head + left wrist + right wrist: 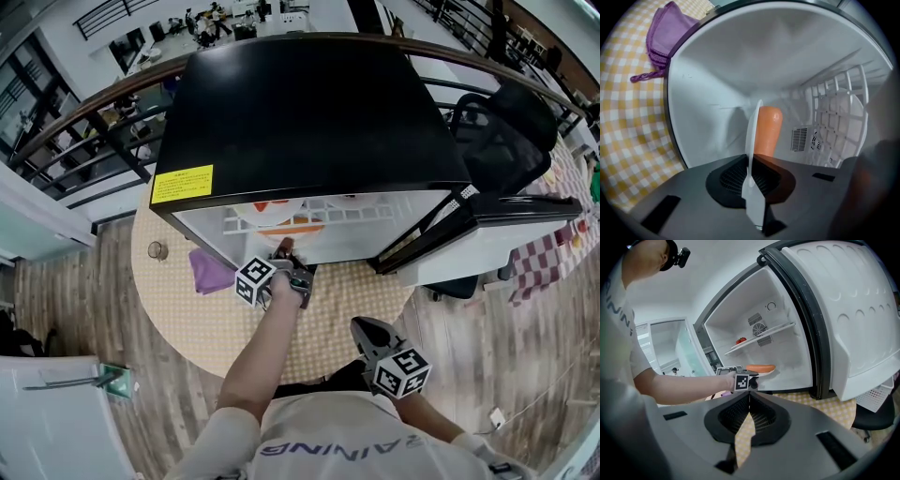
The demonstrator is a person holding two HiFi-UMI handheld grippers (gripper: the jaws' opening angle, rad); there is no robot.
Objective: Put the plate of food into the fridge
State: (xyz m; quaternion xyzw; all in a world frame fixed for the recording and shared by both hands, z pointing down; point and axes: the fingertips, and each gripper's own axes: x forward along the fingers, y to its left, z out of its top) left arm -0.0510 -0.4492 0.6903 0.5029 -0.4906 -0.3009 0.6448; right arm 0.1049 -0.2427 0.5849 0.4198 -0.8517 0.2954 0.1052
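Left tool (751, 180) clamps a thin white plate (752, 133) carrying glossy orange food (768, 131).

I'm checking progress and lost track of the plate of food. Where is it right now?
In the right gripper view the plate is mid-frame, clamped by its rim in the left gripper. It is just inside the open fridge, below its shelf.

- In the head view the black top of the fridge (300, 112) covers almost all of its inside.
- In the left gripper view the plate (751, 136) shows only edge-on. It hides part of the orange food (768, 131).
- The red thing (741, 340) on the upper shelf is too small to name.
- The small round thing (157, 249) on the surface (187, 328) is also too small to tell.
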